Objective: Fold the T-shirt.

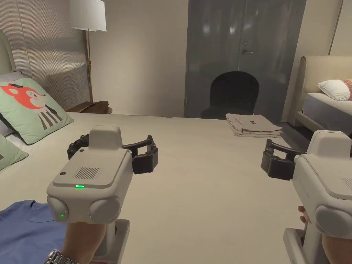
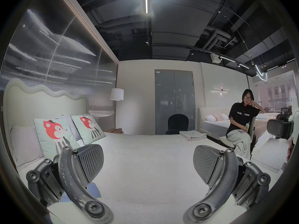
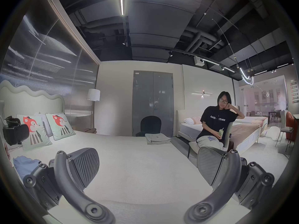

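Observation:
A blue T-shirt (image 1: 24, 227) lies crumpled on the near left corner of the beige bed (image 1: 206, 192). Part of it also shows in the right gripper view (image 3: 24, 162), and a scrap of it behind a jaw in the left gripper view (image 2: 93, 190). My left gripper (image 1: 111, 153) hovers above the bed just beyond the shirt, jaws wide apart and empty (image 2: 148, 164). My right gripper (image 1: 309, 161) is held level with it at the right, also open with nothing between its jaws (image 3: 148, 164). Both point toward the far side of the bed.
A stack of folded beige cloth (image 1: 252, 125) sits at the bed's far right edge. Fox-print pillows (image 1: 31, 108) lean at the left by the headboard. Beyond stand a floor lamp (image 1: 87, 15), a dark chair (image 1: 233, 92) and a second bed (image 1: 326, 103). A person (image 3: 215, 127) sits beside the bed.

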Tool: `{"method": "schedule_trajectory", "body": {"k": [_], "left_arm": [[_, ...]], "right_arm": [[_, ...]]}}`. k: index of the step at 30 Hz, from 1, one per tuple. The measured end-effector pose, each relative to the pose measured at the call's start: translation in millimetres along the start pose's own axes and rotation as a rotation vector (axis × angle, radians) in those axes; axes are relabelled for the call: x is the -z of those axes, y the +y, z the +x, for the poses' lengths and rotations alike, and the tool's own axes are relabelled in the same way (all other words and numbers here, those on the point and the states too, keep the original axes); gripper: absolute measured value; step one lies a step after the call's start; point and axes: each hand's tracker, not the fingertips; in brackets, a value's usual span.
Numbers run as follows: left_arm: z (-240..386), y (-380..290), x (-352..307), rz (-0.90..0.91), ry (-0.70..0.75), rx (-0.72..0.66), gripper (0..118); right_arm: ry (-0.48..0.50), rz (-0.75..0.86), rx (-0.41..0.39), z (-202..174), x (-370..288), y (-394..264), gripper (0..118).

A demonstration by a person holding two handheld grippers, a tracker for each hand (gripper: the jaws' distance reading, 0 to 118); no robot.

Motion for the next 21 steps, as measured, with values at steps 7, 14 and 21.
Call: {"method": "schedule_trajectory", "body": {"k": [7, 14, 21], "left_arm": [[0.1, -1.4, -1.7, -0.004, 0.000, 0.001, 111], [1.0, -1.6, -4.0, -0.004, -0.003, 0.004, 111], [2.6, -0.7, -4.7, 0.000, -0.007, 0.004, 111]], "right_arm": [[0.005, 0.005, -0.010, -1.9, -1.0, -0.8, 117], [0.008, 0.007, -0.010, -4.9, -4.6, 1.6, 117], [0.004, 0.007, -0.009, -3.8, -5.5, 0.9, 117]]}}
